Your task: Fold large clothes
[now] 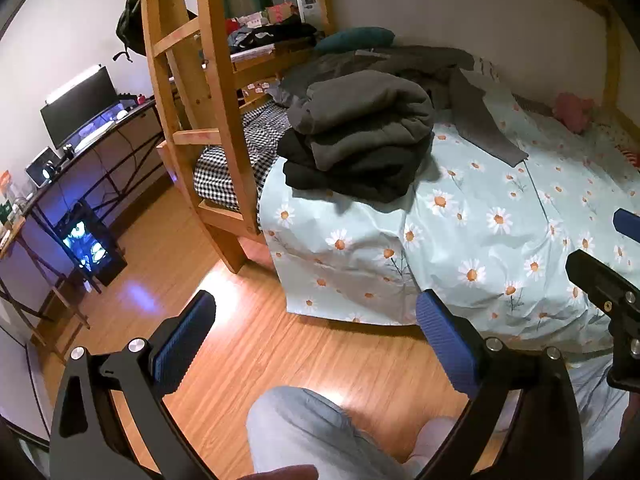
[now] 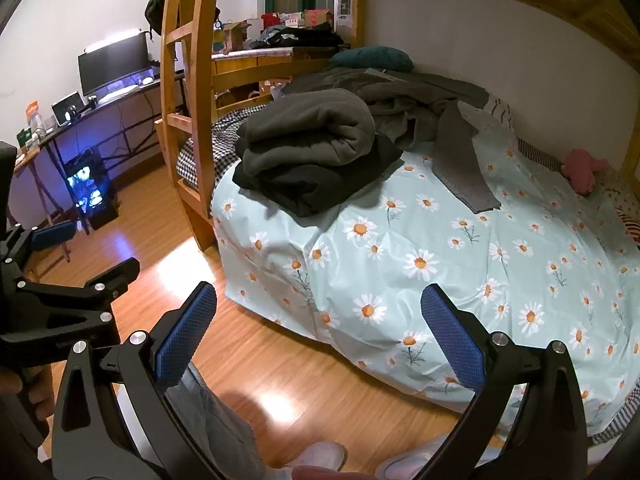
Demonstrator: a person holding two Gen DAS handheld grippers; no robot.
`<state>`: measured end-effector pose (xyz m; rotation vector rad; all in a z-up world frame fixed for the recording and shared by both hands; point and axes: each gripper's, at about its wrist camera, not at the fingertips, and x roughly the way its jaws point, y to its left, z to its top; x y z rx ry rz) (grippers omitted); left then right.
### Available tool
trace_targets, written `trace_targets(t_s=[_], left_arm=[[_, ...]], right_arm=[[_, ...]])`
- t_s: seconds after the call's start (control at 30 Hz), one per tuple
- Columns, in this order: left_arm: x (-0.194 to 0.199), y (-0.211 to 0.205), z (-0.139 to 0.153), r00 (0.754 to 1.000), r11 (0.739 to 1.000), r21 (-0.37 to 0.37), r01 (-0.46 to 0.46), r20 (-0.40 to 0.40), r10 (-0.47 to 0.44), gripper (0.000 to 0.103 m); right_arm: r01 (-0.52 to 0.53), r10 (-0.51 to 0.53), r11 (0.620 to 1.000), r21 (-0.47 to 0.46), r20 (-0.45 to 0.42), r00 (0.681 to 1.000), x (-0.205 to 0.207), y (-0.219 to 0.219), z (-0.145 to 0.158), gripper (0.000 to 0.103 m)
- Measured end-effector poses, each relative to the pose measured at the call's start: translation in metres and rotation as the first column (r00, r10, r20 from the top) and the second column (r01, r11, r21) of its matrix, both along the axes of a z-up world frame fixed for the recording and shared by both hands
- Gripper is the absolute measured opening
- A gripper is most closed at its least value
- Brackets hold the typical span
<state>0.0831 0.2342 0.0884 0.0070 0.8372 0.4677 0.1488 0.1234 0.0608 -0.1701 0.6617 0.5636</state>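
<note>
A stack of folded dark clothes, a grey one [image 1: 368, 116] [image 2: 308, 128] on top of a black one [image 1: 352, 176] [image 2: 316, 184], lies on the bed's near corner. Behind it is a heap of unfolded grey clothes [image 1: 424, 68] [image 2: 420, 100], with a grey piece [image 1: 484, 128] [image 2: 464, 168] trailing over the daisy-print sheet [image 1: 480, 240] [image 2: 440, 248]. My left gripper [image 1: 316, 340] is open and empty above the floor in front of the bed. My right gripper [image 2: 320, 332] is open and empty beside it, at the bed's edge. Each shows in the other's view, the right gripper [image 1: 600, 280] and the left gripper [image 2: 80, 264].
A wooden bunk ladder [image 1: 192, 92] [image 2: 188, 80] stands at the bed's left end. A desk with a monitor [image 1: 80, 104] [image 2: 112, 64] and a lit computer case [image 1: 88, 244] [image 2: 88, 188] is at the left. A pink toy [image 2: 584, 168] lies near the wall. My legs [image 1: 312, 432] are over the wooden floor [image 2: 280, 360].
</note>
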Motion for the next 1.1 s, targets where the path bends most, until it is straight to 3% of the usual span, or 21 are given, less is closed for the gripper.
trace_targets(t_s=[1.1], left_arm=[[0.005, 0.003, -0.009, 0.999, 1.0, 0.01, 0.012, -0.034, -0.012, 0.098]], right_arm=[[0.027, -0.027, 1.0, 0.016, -0.009, 1.0, 0.011, -0.013, 0.0, 0.1]])
